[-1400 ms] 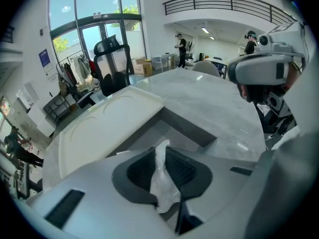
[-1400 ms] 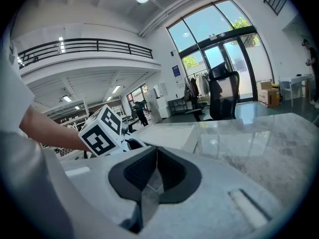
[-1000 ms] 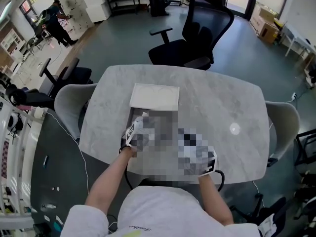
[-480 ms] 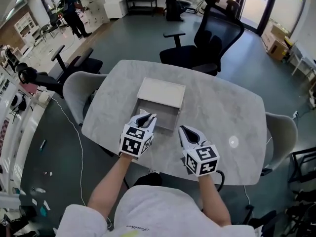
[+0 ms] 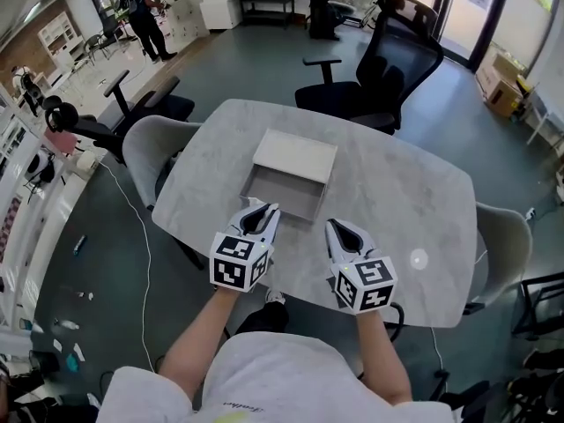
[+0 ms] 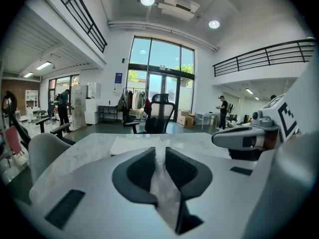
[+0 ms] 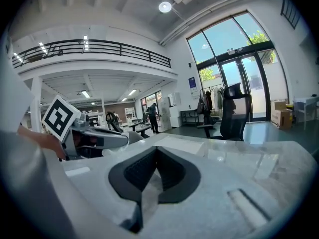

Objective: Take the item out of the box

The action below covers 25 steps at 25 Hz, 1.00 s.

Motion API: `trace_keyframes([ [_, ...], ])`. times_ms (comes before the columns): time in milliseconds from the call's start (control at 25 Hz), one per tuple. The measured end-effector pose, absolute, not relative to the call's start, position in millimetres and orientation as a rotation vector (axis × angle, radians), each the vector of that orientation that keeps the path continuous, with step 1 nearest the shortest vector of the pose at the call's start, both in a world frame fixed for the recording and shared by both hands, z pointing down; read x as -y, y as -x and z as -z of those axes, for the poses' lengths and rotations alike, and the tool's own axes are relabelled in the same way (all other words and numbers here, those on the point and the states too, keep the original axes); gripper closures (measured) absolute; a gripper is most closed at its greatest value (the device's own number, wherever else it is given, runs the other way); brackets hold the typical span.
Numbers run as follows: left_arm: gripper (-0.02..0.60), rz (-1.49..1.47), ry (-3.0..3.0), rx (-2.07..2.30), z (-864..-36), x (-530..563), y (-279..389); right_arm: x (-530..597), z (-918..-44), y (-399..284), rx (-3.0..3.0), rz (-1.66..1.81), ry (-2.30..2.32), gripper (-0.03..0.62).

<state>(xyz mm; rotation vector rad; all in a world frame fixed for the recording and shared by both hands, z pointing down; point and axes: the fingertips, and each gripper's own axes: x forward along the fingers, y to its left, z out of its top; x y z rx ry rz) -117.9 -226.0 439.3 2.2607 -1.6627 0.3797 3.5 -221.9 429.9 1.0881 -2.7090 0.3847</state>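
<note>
Hardly anything has moved since half a second ago: both tongs hang over the near edge of the table, short of the box, as they did then, and the box and lid lie where they lay.

One round marble table [image 5: 401, 192] fills the middle. Four chairs stand about it: a black office chair [image 5: 388, 69] at the far side, a grey chair [image 5: 141, 152] on the left, another grey chair [image 5: 511, 232] on the right, and a second black chair [image 5: 123, 113] farther off to the left. One box [image 5: 284, 194] sits open on the table, ahead of the tongs and nearer the left pair. Its one lid [image 5: 295, 157] lies flat at its far side, touching it. Whether the item lies inside cannot be made out from here.

Two tongs are in the person's hands. The left tongs [image 5: 256, 211] stand a narrow slit apart with nothing between them. The right tongs [image 5: 339, 229] are closed tip to tip, also empty. Neither touches the box.
</note>
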Motion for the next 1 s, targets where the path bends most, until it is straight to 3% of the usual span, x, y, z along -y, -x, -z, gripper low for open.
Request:
trace_keyframes([
  [1000,0.52,-0.296,-2.227,1.66,-438.5,205.6,110.5,204.7,-425.0,-10.1,2.702,-0.335,-1.097,0.591],
])
